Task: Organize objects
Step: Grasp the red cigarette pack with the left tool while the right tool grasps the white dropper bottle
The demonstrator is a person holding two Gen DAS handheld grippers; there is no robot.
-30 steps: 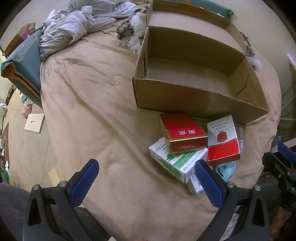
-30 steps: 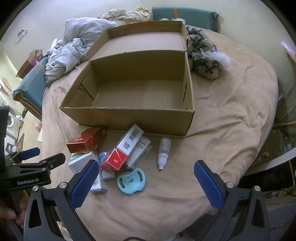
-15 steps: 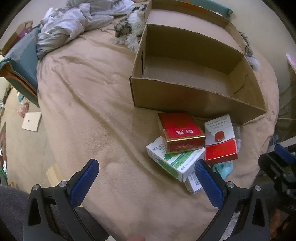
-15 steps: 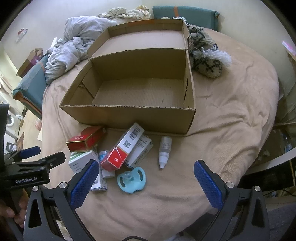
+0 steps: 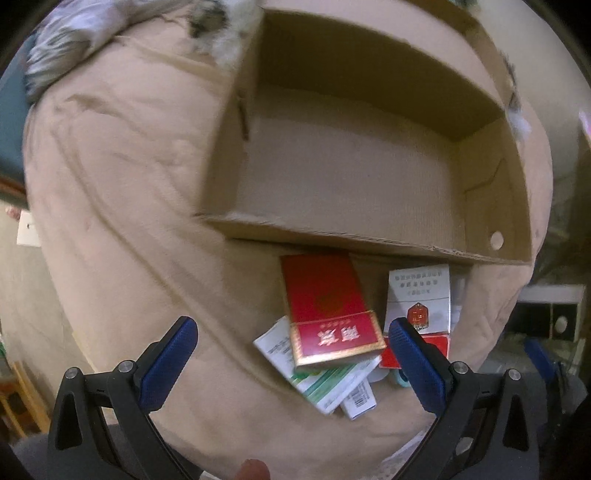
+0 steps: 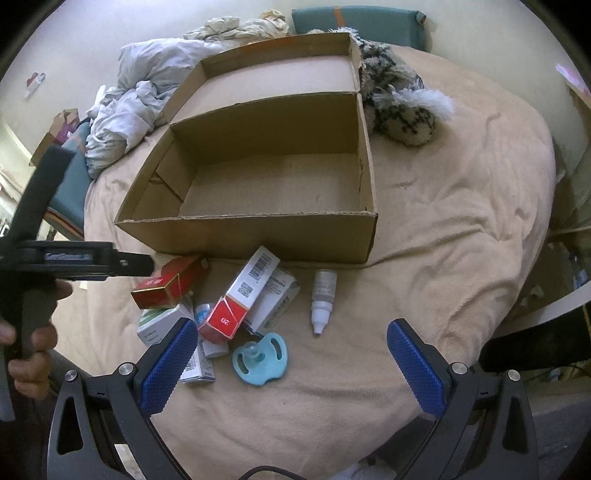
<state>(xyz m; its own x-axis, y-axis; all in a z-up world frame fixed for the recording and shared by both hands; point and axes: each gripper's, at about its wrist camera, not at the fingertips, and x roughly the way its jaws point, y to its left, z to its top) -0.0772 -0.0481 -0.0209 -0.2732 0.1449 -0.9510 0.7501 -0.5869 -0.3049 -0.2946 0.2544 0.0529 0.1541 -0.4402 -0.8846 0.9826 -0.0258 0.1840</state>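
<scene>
An open cardboard box (image 6: 258, 240) (image 5: 332, 240) lies empty on the beige bed. In front of it is a pile: a red cigarette pack (image 5: 328, 314) (image 6: 170, 282), a red-and-white pack (image 5: 419, 295) (image 6: 243, 291), a green-and-white carton (image 5: 325, 384) (image 6: 159, 323), a white dropper bottle (image 6: 322, 301) and a blue pacifier (image 6: 260, 356). My left gripper (image 5: 291, 354) is open, just above the red pack. My right gripper (image 6: 288, 354) is open and empty, near the pacifier. The left gripper body shows in the right wrist view (image 6: 74, 258).
A fuzzy patterned hat (image 6: 402, 110) lies right of the box. Crumpled grey clothes (image 6: 136, 107) lie at the back left. A teal cushion (image 6: 354, 22) is behind the box. The bed edge drops off to the left and right.
My left gripper has moved forward and down toward the red cigarette pack, which now sits between its fingers. My right gripper has moved slightly closer to the pile.
</scene>
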